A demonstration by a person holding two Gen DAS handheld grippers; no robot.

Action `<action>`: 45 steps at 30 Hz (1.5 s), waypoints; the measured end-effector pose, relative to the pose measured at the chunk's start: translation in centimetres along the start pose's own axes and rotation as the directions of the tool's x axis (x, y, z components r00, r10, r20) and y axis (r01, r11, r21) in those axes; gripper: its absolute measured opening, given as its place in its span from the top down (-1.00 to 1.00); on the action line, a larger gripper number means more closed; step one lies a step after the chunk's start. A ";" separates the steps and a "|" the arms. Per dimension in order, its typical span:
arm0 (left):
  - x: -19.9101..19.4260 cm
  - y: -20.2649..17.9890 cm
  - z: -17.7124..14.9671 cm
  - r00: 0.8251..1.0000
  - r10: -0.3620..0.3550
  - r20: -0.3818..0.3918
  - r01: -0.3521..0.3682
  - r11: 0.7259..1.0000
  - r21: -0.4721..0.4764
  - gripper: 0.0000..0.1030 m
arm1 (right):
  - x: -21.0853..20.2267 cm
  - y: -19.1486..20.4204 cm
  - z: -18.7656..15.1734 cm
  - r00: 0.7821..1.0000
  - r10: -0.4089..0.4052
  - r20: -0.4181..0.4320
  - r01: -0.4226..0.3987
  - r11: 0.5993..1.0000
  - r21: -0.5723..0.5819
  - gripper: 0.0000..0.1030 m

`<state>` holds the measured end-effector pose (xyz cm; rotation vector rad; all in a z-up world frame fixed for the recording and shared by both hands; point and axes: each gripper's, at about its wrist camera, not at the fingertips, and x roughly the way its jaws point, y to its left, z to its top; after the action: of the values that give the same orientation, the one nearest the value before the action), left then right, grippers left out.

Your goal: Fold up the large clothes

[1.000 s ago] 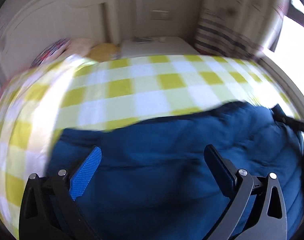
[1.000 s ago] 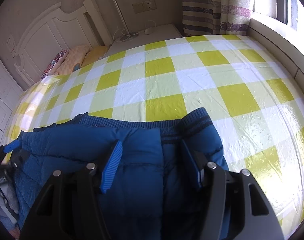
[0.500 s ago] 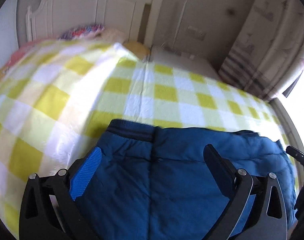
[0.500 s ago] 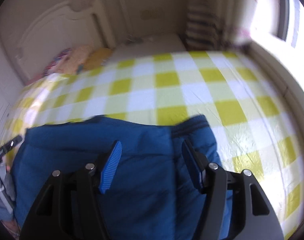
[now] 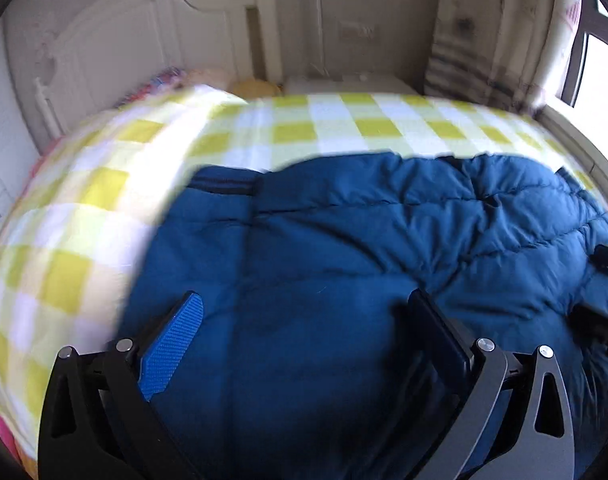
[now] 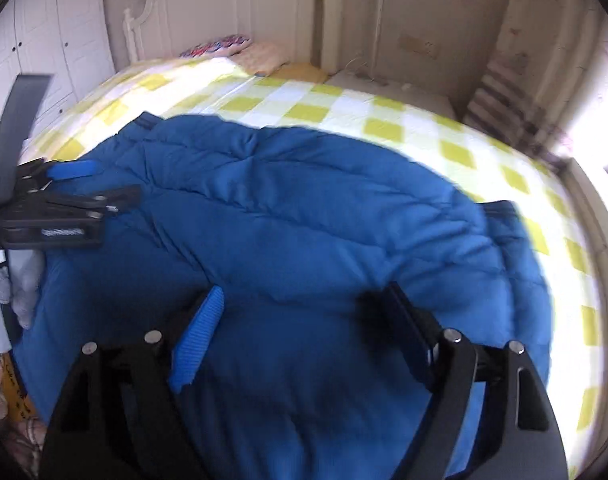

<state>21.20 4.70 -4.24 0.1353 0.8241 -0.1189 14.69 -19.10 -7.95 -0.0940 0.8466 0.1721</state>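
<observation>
A blue quilted jacket lies spread on the yellow-and-white checked bed; it also fills the right wrist view. My left gripper is open and empty just above the jacket's near part. My right gripper is open and empty above the jacket too. The left gripper also shows in the right wrist view over the jacket's left edge, with its blue pad visible. A ribbed dark cuff or hem lies at the jacket's far left, another at its right.
A white headboard and pillows stand at the far end of the bed. A white nightstand and striped curtain stand by the bright window on the right. White wardrobe doors are on the left.
Both grippers have pulled back and swung, so more of the jacket shows. The right wrist view has turned left and now takes in the left gripper. Both stay open.
</observation>
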 end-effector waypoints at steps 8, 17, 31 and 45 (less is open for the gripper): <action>-1.8 3.2 -4.9 0.998 0.045 0.038 -0.044 0.999 -0.022 -0.91 | -2.1 -5.5 -5.9 0.997 0.009 0.076 -0.016 0.996 0.090 -0.74; -1.3 2.7 -4.8 0.996 0.078 0.032 -0.078 0.997 0.005 -0.91 | -5.7 1.7 -5.1 0.992 -0.019 0.129 0.024 0.999 -0.041 -0.73; -1.2 3.2 -4.8 0.998 0.055 0.044 -0.055 0.998 -0.014 -0.91 | -6.3 -1.7 -8.8 0.988 -0.106 0.108 0.102 0.994 0.043 -0.82; -5.2 4.9 -7.2 0.997 0.018 0.078 -0.008 0.990 -0.138 -0.91 | -4.7 -4.4 -11.3 0.991 -0.030 0.127 0.016 0.994 0.111 -0.90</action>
<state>13.23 10.98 -4.87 0.0060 0.7500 -0.0545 4.15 -25.66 -11.85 0.0102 0.7249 0.1089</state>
